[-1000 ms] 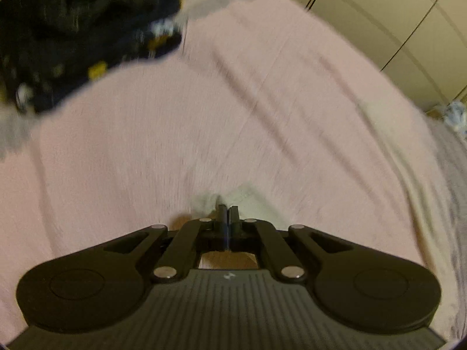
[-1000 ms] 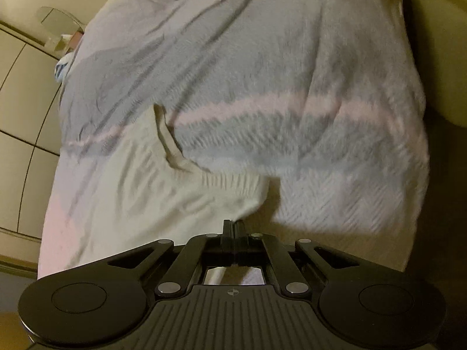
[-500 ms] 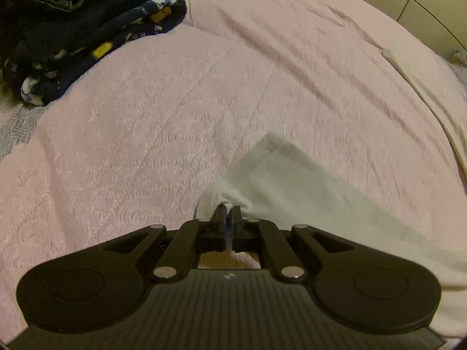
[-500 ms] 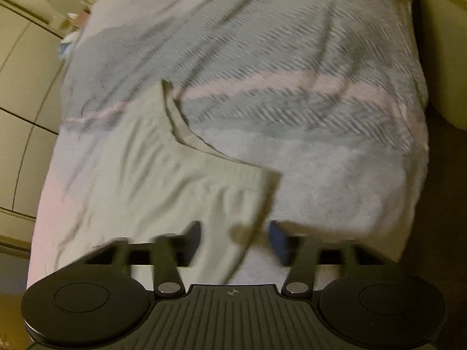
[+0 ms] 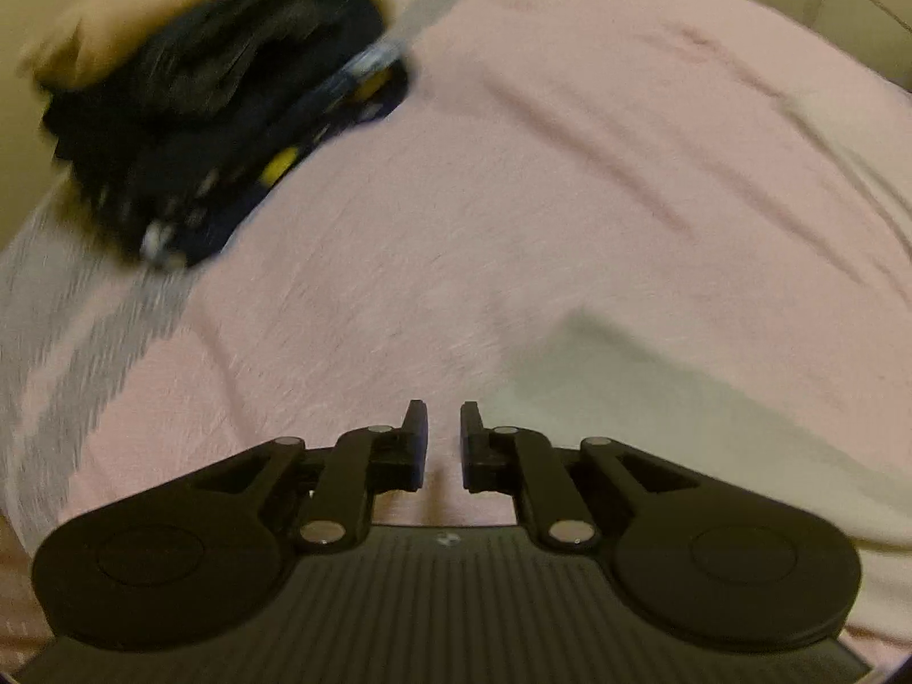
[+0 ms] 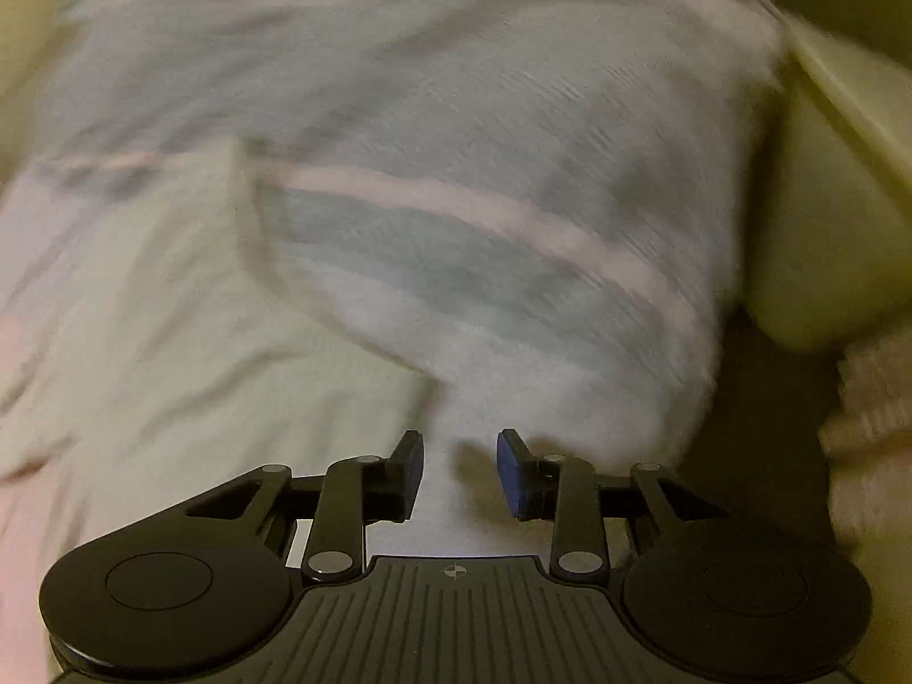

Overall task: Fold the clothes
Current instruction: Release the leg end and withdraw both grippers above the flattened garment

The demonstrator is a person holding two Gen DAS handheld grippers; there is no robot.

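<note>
Two grippers, both parted and empty. The left gripper (image 5: 443,422) has just been opening, nothing between its jaws; the one cream garment (image 5: 684,399) lies just right of its tips. The right gripper (image 6: 460,450) has just narrowed over the grey-striped blanket (image 6: 513,262), garment at its left. One dark folded pile (image 5: 228,131) lies far up-left.

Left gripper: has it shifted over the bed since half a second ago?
Yes. The left gripper has let go and slid left off the white garment, toward the dark folded stack; its jaws have just been opening, nothing between them.
</note>
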